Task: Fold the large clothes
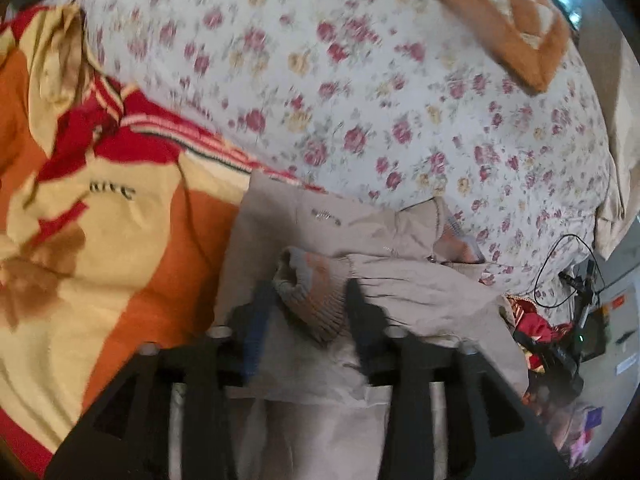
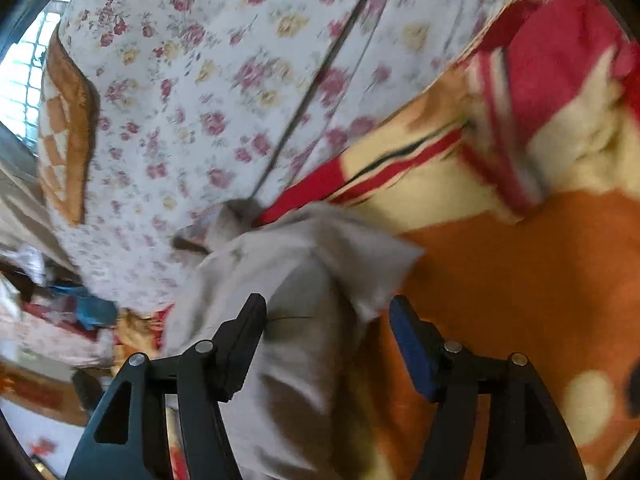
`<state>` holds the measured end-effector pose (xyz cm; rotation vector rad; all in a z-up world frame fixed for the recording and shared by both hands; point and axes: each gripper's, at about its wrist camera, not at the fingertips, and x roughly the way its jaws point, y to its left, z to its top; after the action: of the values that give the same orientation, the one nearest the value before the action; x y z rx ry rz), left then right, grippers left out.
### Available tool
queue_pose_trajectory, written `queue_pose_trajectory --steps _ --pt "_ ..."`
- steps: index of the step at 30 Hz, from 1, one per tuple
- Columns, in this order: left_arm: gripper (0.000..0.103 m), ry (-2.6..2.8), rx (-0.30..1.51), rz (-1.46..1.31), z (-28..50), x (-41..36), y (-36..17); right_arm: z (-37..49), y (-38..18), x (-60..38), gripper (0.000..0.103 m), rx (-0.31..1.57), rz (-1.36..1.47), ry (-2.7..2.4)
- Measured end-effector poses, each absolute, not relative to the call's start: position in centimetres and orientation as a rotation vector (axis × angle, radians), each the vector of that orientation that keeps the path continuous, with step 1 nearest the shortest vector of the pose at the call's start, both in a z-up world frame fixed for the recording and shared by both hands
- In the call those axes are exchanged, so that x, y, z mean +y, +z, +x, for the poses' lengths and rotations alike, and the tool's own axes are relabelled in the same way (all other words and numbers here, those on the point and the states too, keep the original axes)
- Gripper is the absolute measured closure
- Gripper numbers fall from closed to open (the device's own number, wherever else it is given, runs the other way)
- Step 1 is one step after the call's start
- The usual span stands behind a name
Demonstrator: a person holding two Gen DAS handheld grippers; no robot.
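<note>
Beige jacket (image 1: 320, 236) lies on the bed, partly on the orange/red/cream blanket (image 1: 120, 240), partly on the floral sheet (image 1: 360, 100). Both views are motion-blurred.

Left gripper (image 1: 310, 304): jaws on either side of the ribbed knit cuff (image 1: 316, 300) of a sleeve, looks pinched on it, though blur makes contact on the blue-padded side uncertain.

Right gripper (image 2: 326, 312): jaws spread, a bunched fold of the jacket (image 2: 304, 280) sits between them; fabric is close to the black finger, apart from the blue pad. Not clamped.

Handling, my read: soft, limp woven shell, light to moderate weight, will sag and drag on the fuzzy blanket. The cuff is thicker, elastic, grippy, so it's a good hold point. Body fabric looks smoother and may slip unless a doubled fold or seam is pinched. Take hem, shoulder seam or cuff, not a single layer.

Containers: none visible. Clutter and a black cable (image 1: 560, 264) sit off the bed edge; can't identify more.
</note>
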<state>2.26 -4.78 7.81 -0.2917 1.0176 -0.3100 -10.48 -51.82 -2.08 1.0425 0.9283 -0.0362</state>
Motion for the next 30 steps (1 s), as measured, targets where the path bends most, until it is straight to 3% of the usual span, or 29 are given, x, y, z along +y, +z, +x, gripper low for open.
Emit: queue_pose_trajectory --steps 2,4,6,8,9,14,15,22,24,25,26,30 --pt "0.059 -0.357 1.007 -0.307 1.5 -5.6 8.4 -9.3 -2.6 -51.5 0.03 0.929 1.054 -0.043" --pt "0.04 -0.424 0.994 -0.305 0.5 -7.2 8.4 -8.4 -3.3 -52.1 0.03 0.926 1.061 -0.072" --pt "0.034 -0.481 1.018 -0.254 -0.4 -9.9 7.3 -7.8 -3.1 -52.4 0.033 0.903 1.068 -0.075" --pt "0.034 -0.506 1.092 -0.181 -0.6 -12.5 5.4 -7.4 -2.9 -52.8 0.059 0.882 1.078 -0.057" --pt "0.034 -0.504 1.117 -0.17 -0.5 -13.1 4.6 -7.1 -2.7 -52.8 0.082 0.867 1.075 -0.052" --pt "0.034 -0.477 1.18 -0.208 0.4 -13.5 1.5 -5.4 -1.5 -52.3 0.098 0.883 0.933 -0.058" --pt "0.034 -0.482 1.177 -0.202 0.3 -13.5 1.5 -4.8 0.3 -51.5 0.101 0.875 0.777 -0.101" --pt "0.034 -0.505 1.2 -0.195 -0.1 -13.1 2.1 -3.3 1.2 -50.4 0.099 0.904 0.553 -0.216" --pt "0.034 -0.497 1.185 -0.22 0.0 -11.9 3.0 -4.3 0.9 -50.7 0.086 0.928 0.635 -0.176" --pt "0.034 -0.489 1.163 -0.224 0.1 -11.3 3.5 -5.4 0.7 -51.3 0.066 0.94 0.703 -0.177" --pt "0.034 -0.473 1.138 -0.221 0.3 -10.8 4.0 -6.7 0.7 -51.7 0.059 0.945 0.755 -0.19" --pt "0.034 -0.378 1.116 -0.235 1.6 -8.7 4.2 -11.0 1.5 -51.1 0.056 0.946 0.83 -0.111"
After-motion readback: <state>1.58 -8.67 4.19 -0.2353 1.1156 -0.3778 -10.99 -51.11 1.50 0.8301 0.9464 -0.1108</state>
